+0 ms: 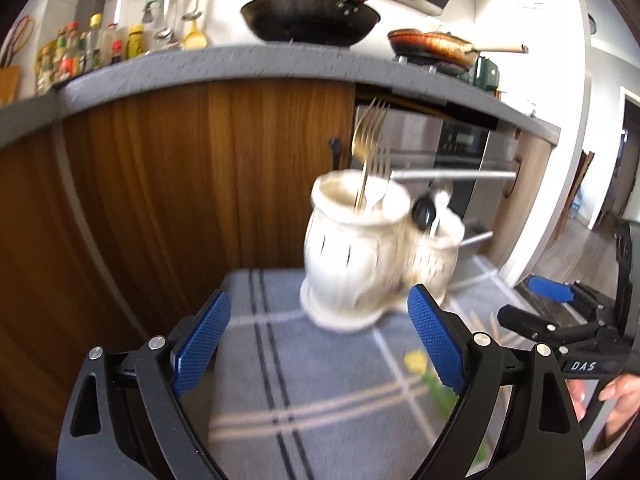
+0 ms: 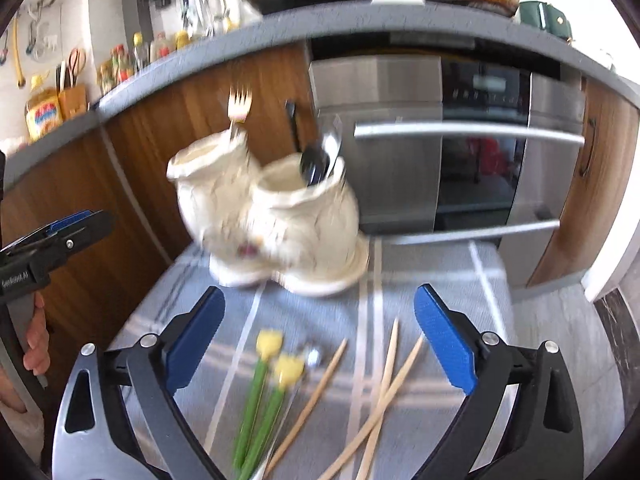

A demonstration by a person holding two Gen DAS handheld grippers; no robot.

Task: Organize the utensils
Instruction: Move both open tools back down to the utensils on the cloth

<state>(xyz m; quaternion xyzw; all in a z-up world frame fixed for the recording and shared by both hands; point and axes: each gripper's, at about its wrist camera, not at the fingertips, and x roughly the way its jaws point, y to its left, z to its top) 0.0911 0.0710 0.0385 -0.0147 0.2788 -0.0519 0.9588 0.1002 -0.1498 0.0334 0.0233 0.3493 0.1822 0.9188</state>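
Item 1: twin ceramic holder (image 2: 276, 216), cream, two joined pots on one base. Stands on the cloth-covered bench (image 2: 460, 280), ahead of both sets of jaws. Likely heavy, rigid and breakable; best left standing.

Item 2: forks (image 1: 370, 148), gold and silver, upright in the pot ahead of the left jaws. Blur hides the count.

Item 3: dark spoon (image 2: 314, 164) with other pale utensils, in the pot nearer the right jaws.

Item 4: wooden chopsticks (image 2: 384, 384), at least three, lying loose and crossed between and just below the right jaws. Light, stiff, thin; probably roll easily. Take hold mid-length, across the shaft.

Item 5: two yellow-headed, green-handled pieces (image 2: 272, 376), lying beside the chopsticks, toward the inner jaw. Type unclear.

Left gripper (image 1: 320, 340): jaws spread wide, holding nothing.

Right gripper (image 2: 320, 336): jaws spread wide, holding nothing, over the loose items.
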